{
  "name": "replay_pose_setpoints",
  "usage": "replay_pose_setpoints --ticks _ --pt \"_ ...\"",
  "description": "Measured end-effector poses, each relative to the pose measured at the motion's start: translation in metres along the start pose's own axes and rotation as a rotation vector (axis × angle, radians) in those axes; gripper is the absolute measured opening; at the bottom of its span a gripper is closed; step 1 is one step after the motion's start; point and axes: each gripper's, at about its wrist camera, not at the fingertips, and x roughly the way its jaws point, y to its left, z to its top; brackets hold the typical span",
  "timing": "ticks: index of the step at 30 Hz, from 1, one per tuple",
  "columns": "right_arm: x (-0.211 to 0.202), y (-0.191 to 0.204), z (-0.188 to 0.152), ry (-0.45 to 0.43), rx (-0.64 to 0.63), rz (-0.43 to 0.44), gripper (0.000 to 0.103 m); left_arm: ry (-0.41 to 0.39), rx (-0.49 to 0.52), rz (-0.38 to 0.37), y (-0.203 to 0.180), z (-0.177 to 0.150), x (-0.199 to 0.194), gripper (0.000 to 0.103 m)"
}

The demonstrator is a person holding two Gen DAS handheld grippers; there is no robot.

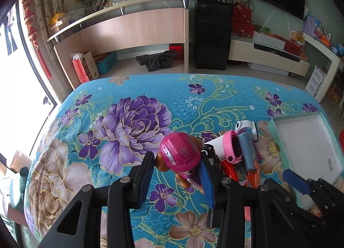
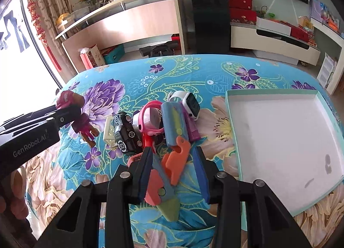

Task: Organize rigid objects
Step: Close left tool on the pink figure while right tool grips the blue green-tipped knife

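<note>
The pup figure [image 1: 181, 157] is being held clamped between the left gripper [image 1: 177, 175] fingers, lifted left of the toy pile. The right gripper [image 2: 173, 175] is being held open, straddling the orange piece [image 2: 176, 162]; the box lid [image 2: 286, 153] is lying right, nearer this hand

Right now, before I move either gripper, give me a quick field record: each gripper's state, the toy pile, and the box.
left gripper: jaws around the pink-helmet pup figure, apparently lifted off the cloth
right gripper: open, straddling the orange toy piece
toy pile: black toy car, pink watch, white watch, blue case, clustered left of the box
box: shallow, white inside, no toys in it
surface: floral cloth
</note>
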Motion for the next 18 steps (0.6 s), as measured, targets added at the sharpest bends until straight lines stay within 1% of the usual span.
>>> replay_pose_setpoints --ticks 2,5,7,8,9,10,11,13,18 --pt "0.007 0.001 -0.003 0.028 0.000 0.023 0.040 0.011 -0.044 0.017 0.003 -0.005 0.003 0.044" --pt "0.015 0.000 -0.011 0.065 0.006 0.041 0.041 0.033 -0.129 0.018 0.012 -0.017 0.008 0.044" --pt "0.020 0.002 -0.015 0.088 0.004 0.049 0.043 0.046 -0.157 0.029 0.015 -0.027 0.012 0.044" --pt "0.022 0.003 -0.017 0.094 -0.002 0.045 0.044 0.048 -0.161 0.031 0.016 -0.032 0.014 0.044" --pt "0.023 0.004 -0.019 0.097 -0.008 0.037 0.048 0.054 -0.160 0.032 0.017 -0.036 0.017 0.044" --pt "0.025 0.005 -0.020 0.105 -0.013 0.030 0.050 0.063 -0.160 0.033 0.018 -0.040 0.020 0.044" --pt "0.027 0.006 -0.021 0.112 -0.015 0.028 0.050 0.066 -0.164 0.034 0.020 -0.043 0.022 0.044" --pt "0.029 0.006 -0.023 0.126 -0.015 0.033 0.055 0.059 -0.176 0.029 0.024 -0.047 0.024 0.044" --pt "0.030 0.009 -0.026 0.139 -0.023 0.031 0.057 0.057 -0.181 0.023 0.031 -0.057 0.031 0.044"
